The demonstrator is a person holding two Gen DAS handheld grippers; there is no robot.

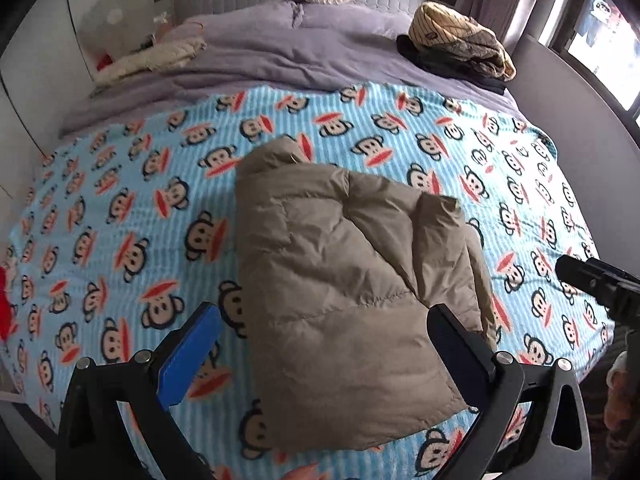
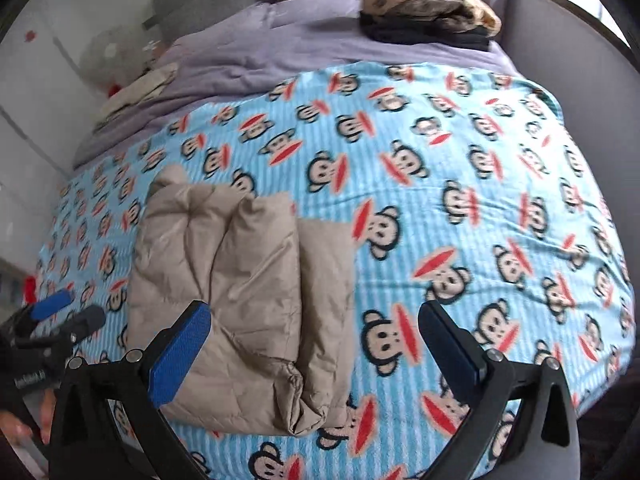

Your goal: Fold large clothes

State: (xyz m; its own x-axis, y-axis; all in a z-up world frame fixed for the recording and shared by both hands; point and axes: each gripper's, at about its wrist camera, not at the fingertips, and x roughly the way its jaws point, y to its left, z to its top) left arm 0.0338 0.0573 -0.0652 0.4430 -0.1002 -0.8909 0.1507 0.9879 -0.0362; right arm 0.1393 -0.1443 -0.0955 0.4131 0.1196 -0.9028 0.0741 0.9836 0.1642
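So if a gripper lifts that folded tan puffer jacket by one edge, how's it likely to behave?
The puffer jacket looks quilted and puffy, so it is probably light for its bulk. Its creased, loosely stacked layers suggest it would flop and unfold if lifted by one edge. The shell has a slight sheen, so it may slip between the pads.

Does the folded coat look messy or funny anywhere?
A little. The tan puffer jacket on the monkey blanket is folded lumpily: its near end bunches and gapes open instead of lying flat. Nothing looks torn or spilled.

No readable txt anywhere; tiny white label on left claw (image 2: 60, 320) body too blurred.
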